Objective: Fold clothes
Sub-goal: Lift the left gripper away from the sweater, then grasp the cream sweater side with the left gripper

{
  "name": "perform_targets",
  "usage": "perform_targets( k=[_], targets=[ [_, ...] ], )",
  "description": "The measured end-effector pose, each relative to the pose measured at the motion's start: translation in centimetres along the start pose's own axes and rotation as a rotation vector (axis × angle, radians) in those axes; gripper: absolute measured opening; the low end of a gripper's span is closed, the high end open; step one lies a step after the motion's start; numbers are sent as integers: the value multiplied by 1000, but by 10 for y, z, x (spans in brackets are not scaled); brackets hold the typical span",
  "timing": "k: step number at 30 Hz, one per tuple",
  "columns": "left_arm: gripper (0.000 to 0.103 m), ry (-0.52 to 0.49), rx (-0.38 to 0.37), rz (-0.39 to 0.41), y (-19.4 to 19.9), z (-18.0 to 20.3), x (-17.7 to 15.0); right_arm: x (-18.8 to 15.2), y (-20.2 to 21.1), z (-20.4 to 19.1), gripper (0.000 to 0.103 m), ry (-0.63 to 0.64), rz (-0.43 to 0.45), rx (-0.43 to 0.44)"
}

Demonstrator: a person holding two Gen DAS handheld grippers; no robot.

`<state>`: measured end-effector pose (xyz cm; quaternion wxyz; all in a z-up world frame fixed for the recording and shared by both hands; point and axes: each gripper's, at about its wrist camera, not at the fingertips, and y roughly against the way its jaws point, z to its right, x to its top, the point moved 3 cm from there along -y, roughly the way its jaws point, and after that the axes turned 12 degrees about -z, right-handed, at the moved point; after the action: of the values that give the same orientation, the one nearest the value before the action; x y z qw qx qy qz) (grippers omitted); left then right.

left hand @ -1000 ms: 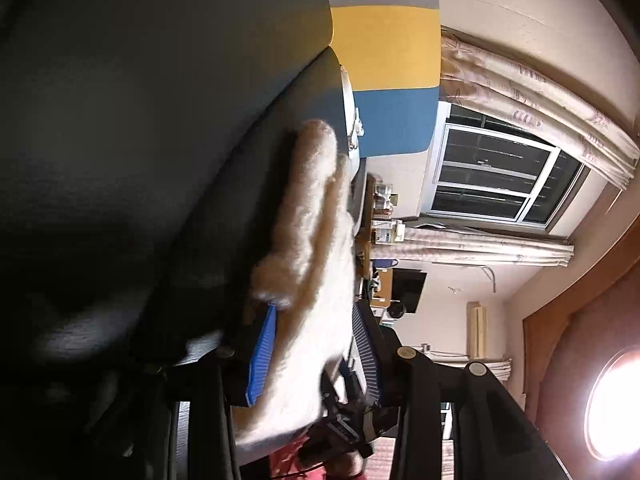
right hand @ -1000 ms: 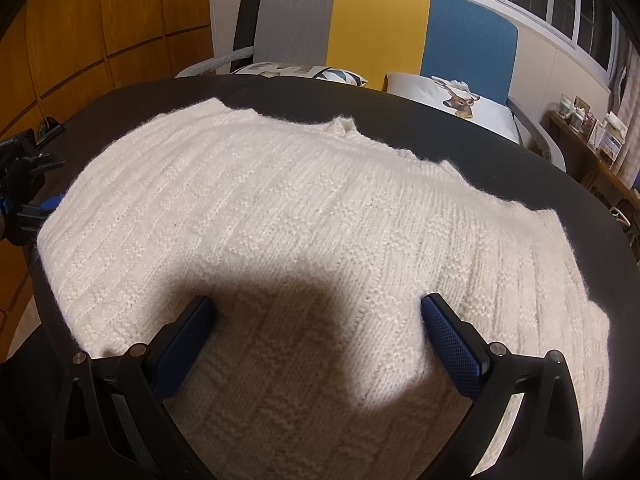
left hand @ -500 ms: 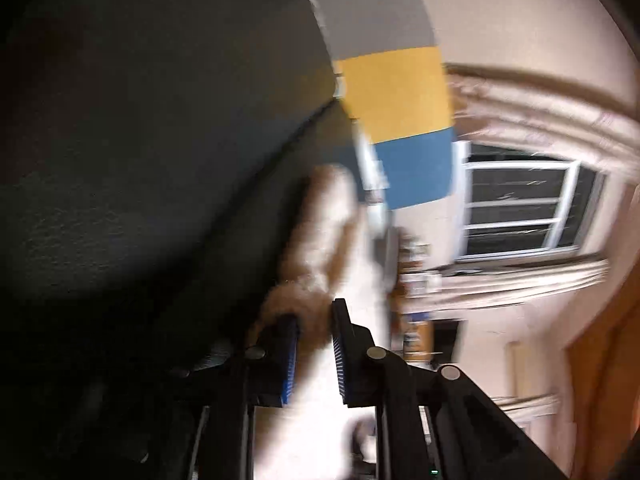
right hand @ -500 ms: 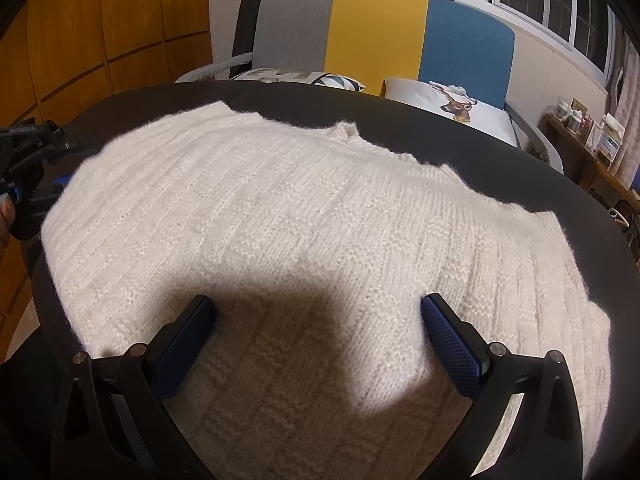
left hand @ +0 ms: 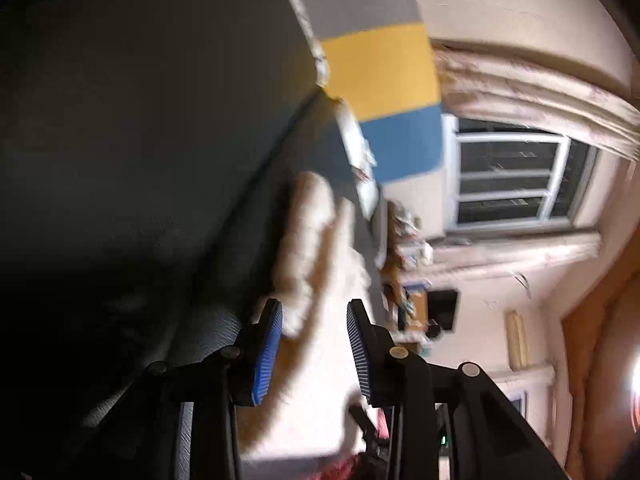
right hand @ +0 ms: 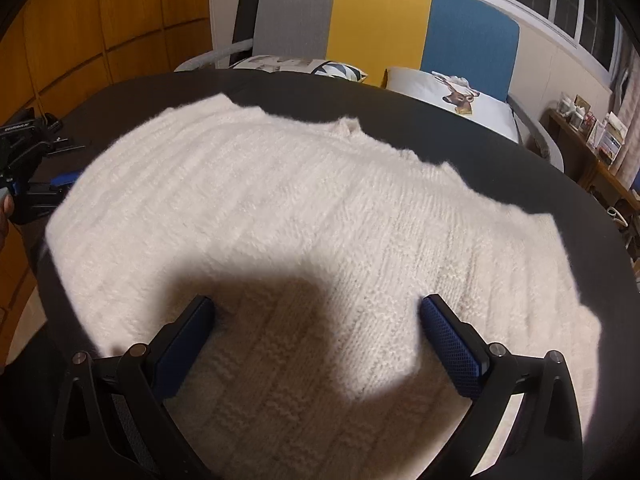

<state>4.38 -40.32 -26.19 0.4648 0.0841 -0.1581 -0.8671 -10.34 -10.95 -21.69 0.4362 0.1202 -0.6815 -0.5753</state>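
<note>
A cream knitted sweater [right hand: 320, 208] lies spread flat on a dark round table [right hand: 440, 136]. My right gripper [right hand: 316, 332] hovers open over the near part of the sweater, with only knit showing between its fingers. At the sweater's left edge is my left gripper [right hand: 28, 176], held by a hand. The left wrist view is tilted and blurred. There my left gripper [left hand: 314, 344] stands open, with the sweater's edge [left hand: 308, 240] lying in the gap between the blue pads and the table [left hand: 140, 140] to the left.
Behind the table stands a grey, yellow and blue sofa [right hand: 380, 28] with patterned cushions [right hand: 452, 92]. A low shelf with small items [right hand: 592, 148] is at the right, below a window. Wooden wall panels [right hand: 100, 20] are at the left.
My left gripper narrowed on the sweater's edge half a second ago and has since widened again, while its view swung. The right gripper and the sweater have hardly moved.
</note>
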Motion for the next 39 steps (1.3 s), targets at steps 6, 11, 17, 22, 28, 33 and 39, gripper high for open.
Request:
perform_targets(
  k=[6, 11, 17, 22, 28, 33, 39],
  targets=[
    [35, -113, 125, 33, 2, 12, -1, 10, 12, 15, 103, -55, 35, -71],
    [38, -461, 435, -16, -41, 53, -22, -4, -13, 37, 103, -182, 25, -36],
    [37, -608, 589, -4, -55, 80, -20, -8, -10, 35, 103, -167, 40, -38],
    [38, -616, 554, 45, -41, 102, -3, 5, 14, 43, 103, -172, 77, -7],
    [38, -616, 627, -51, -86, 88, -1, 18, 10, 73, 103, -226, 65, -96],
    [38, -642, 612, -50, -92, 84, -3, -4, -21, 94, 103, -332, 62, -35],
    [42, -557, 600, 4, -55, 78, 27, -9, -17, 102, 103, -360, 107, 30]
  ],
)
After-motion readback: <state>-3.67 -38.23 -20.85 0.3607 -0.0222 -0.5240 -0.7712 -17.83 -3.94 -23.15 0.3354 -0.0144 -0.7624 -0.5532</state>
